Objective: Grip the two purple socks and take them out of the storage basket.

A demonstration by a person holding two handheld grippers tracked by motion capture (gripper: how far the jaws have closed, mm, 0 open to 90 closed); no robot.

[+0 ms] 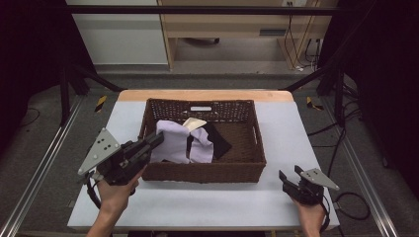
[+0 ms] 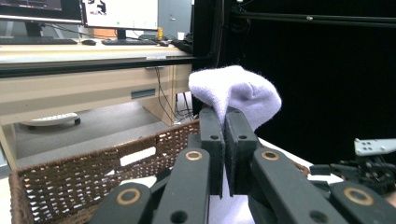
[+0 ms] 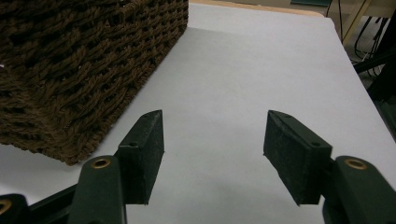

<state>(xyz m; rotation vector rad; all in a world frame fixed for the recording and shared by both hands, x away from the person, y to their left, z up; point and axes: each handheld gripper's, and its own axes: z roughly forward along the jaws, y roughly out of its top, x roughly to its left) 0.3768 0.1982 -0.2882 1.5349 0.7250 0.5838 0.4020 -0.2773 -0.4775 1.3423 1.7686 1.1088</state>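
1. The left gripper (image 1: 157,139) had its jaws pressed together on a lilac cloth (image 2: 236,89), which bulged just above and beyond the fingertips (image 2: 211,122).
2. In the high view the cloth (image 1: 174,143) hung from those tips over the left part of the basket (image 1: 207,172), beside a cream piece (image 1: 194,123) and a black piece (image 1: 217,139).
3. The right gripper (image 3: 212,156) had its jaws spread wide with nothing between them, low over the table (image 3: 243,84).
4. The basket's corner (image 3: 70,70) lay just left of its left finger (image 3: 142,149).

Dim room, bright white table (image 1: 207,202), soft overhead light, slightly blurry
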